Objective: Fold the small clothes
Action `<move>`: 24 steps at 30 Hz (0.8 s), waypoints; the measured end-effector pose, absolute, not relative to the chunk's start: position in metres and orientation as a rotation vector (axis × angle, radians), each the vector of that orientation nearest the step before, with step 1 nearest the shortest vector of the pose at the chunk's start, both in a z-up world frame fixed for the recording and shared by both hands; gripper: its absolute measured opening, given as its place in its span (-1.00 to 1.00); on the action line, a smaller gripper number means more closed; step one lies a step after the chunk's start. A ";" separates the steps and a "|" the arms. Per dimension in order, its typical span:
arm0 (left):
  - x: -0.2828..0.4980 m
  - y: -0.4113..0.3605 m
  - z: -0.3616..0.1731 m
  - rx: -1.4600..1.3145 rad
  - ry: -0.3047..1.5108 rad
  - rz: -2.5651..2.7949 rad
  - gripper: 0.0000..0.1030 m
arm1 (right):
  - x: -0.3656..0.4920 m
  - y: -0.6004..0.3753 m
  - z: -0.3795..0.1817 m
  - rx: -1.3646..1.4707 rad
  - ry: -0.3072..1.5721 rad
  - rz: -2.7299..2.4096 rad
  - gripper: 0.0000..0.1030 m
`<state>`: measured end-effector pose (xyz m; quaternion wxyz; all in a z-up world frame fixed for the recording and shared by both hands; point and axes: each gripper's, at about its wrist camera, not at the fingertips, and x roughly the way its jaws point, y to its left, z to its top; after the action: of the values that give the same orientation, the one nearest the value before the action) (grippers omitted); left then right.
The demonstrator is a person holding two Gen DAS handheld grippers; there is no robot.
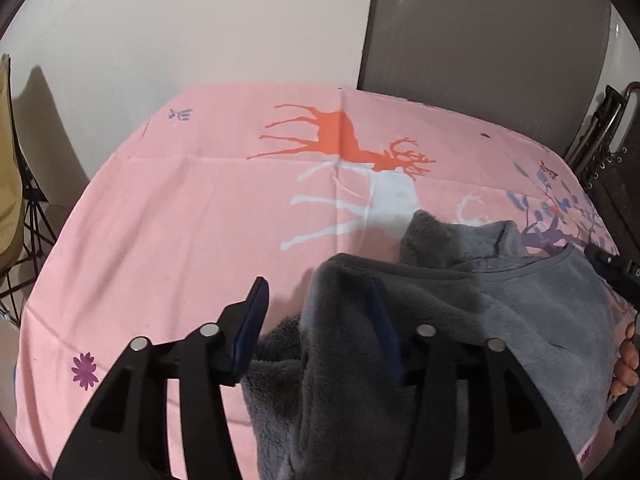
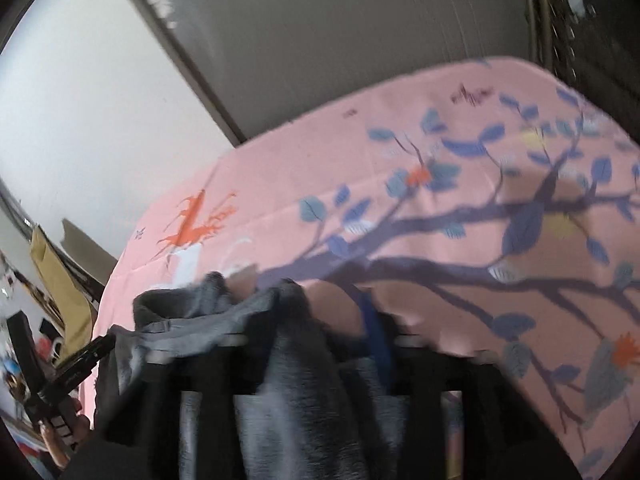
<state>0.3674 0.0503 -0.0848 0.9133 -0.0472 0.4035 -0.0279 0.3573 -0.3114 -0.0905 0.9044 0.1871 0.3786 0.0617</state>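
The grey fleece garment (image 1: 460, 320) lies bunched toward five o'clock on the pink printed sheet (image 1: 180, 220), its collar end reaching up toward the white deer (image 1: 384, 196). I judge it soft, plush and light, thick enough to slump and slide over itself instead of creasing, so the stitched hem (image 1: 552, 260) is the firmest place to pinch. A fold of it drapes over the inner finger of my left gripper (image 1: 320, 312); the fingers stand apart and clamp nothing, the outer blue pad (image 1: 252, 320) bare at nine o'clock above the sheet. My left gripper points toward twelve, held low. My right gripper (image 2: 304, 320) tilts steeply, and the fleece heaps across its fingers; the view is smeared, so I cannot tell whether they pinch the cloth or merely carry it.
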 end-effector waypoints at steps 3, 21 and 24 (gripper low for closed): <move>0.372 0.044 -0.090 -0.082 0.859 -0.050 -0.02 | 0.364 -0.296 -0.093 0.337 0.821 0.149 -0.15; 0.390 0.063 -0.111 -0.169 0.962 0.035 0.57 | 0.383 -0.320 -0.122 0.397 0.913 0.012 -0.95; 0.371 0.068 -0.086 -0.195 0.892 0.021 0.49 | 0.365 -0.316 -0.100 0.369 0.827 0.005 -0.87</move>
<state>0.3713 0.0682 -0.0864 0.8975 -0.0940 0.4307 0.0103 0.3647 -0.3165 -0.1001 0.8993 0.1781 0.3995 0.0024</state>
